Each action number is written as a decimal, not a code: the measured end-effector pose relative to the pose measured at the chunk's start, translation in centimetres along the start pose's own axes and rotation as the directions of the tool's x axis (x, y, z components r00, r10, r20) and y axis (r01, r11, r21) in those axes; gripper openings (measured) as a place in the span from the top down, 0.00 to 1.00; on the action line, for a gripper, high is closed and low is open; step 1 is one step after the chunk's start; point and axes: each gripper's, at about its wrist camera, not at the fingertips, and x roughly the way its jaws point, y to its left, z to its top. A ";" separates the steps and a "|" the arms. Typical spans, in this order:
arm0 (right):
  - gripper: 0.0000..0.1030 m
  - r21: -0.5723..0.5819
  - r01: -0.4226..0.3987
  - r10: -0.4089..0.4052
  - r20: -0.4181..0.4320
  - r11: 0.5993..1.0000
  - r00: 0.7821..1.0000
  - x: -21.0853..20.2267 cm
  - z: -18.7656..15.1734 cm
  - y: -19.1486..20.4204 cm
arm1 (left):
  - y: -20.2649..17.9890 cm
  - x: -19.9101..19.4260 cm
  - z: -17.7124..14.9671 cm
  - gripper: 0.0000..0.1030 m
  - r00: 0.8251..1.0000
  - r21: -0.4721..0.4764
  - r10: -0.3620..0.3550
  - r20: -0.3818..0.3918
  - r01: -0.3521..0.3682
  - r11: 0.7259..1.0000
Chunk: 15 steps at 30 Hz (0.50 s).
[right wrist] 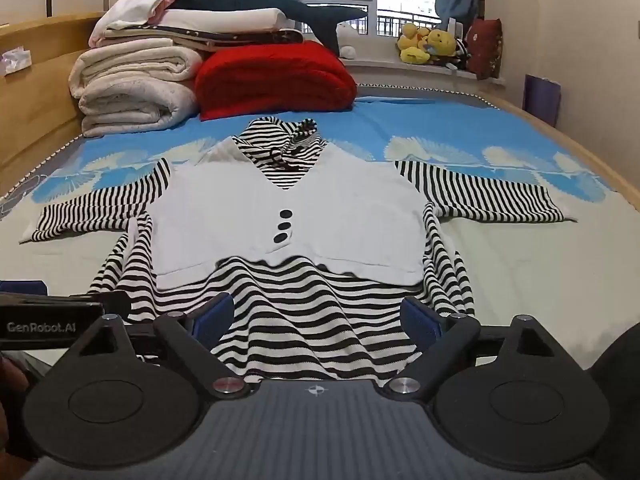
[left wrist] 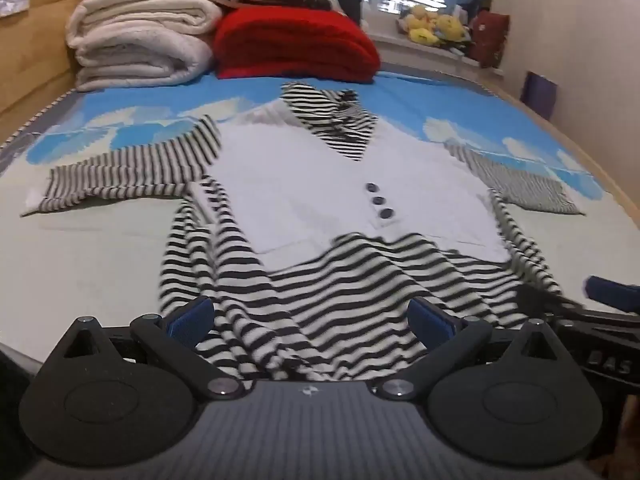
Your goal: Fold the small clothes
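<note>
- The small garment [right wrist: 288, 216], a black-and-white striped knit top with a plain white vest front and three dark buttons, lies face up and spread flat on the bed's blue-and-pale patterned cover [right wrist: 520, 264].
- Taking the three dark buttons [right wrist: 285, 225] as the landmark: the striped collar lies beyond them toward the window, one striped sleeve runs out to each side, and the striped hem lies on the near side, toward both claws.
- The garment's long axis runs from hem to collar, straight away from the claws; the sleeves lie across that line.
- The left claw [left wrist: 312, 316] stands wide open with nothing gripped; the hem's left part, rumpled into loose folds, lies between its blue pads and under them.
- The right claw [right wrist: 316, 316] is also spread wide and empty, poised over the hem's middle and right part, angled down at the cloth.
- The claws sit side by side at the hem. The left is nearer the left sleeve [left wrist: 120, 176], the right nearer the right sleeve [right wrist: 480, 196].
- Judging from this, no fold has been made yet. A likely opening is each claw working its own side.
- Well beyond the collar, folded cream blankets [right wrist: 132, 84] and a red blanket [right wrist: 276, 80] are stacked at the bed's far end.
</note>
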 end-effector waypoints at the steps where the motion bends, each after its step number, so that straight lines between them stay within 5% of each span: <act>1: 0.12 0.002 -0.005 0.005 -0.006 1.000 1.000 0.1 -0.1 -0.1 | 0.0 -0.3 0.8 0.00 1.000 0.010 -0.004 -0.003 0.004 1.000; 15: 0.16 -0.015 -0.032 0.032 -0.013 0.999 0.999 0.6 0.3 1.0 | 1.1 0.6 1.2 0.00 1.000 0.010 0.005 -0.021 -0.005 1.000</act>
